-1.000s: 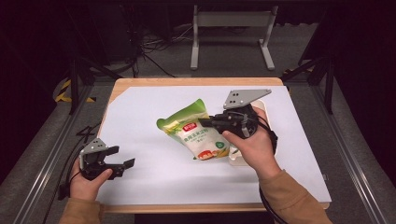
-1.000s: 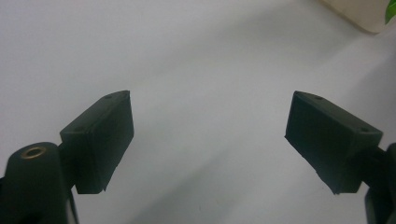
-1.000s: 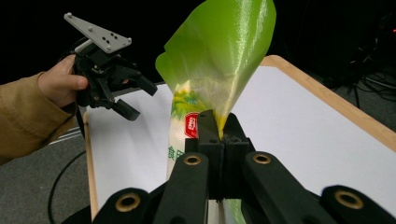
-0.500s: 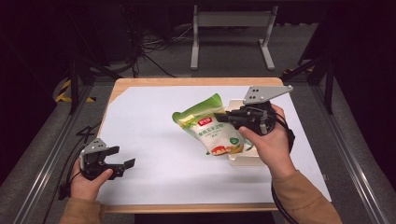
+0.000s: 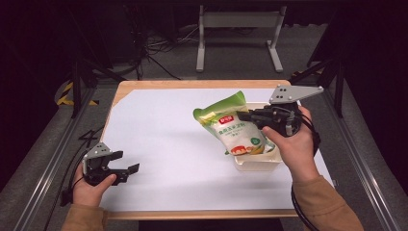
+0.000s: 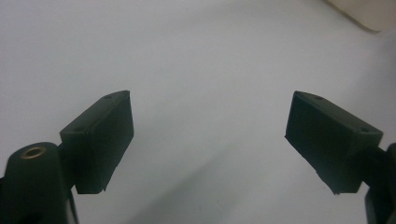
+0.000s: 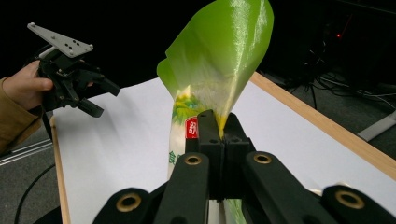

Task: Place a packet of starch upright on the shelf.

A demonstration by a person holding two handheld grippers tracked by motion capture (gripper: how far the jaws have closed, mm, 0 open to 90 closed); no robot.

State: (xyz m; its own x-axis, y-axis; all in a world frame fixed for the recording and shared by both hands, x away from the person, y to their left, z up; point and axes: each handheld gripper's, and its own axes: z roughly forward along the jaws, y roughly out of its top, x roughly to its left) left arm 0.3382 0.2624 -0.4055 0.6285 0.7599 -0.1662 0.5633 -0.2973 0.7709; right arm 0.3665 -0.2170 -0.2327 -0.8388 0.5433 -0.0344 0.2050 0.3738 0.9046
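Pinching the green snack bag (image 5: 234,126) by its upper part with the right gripper (image 5: 246,116) — jaws clamped tight on the film, bag hanging tilted over the cream tray (image 5: 255,164) at the table's right side, lower end at the tray's rim. Resting the left gripper (image 5: 129,169) near the front-left corner of the white table sheet (image 5: 163,139) — jaws spread wide, gripping nothing, well apart from the bag.

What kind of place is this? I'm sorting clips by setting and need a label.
Probably a lab or recording workspace, not a home. A white-covered table stands among dark surroundings with loose cables on the floor and a metal frame behind. A person holds the right gripper shut on a green bag.
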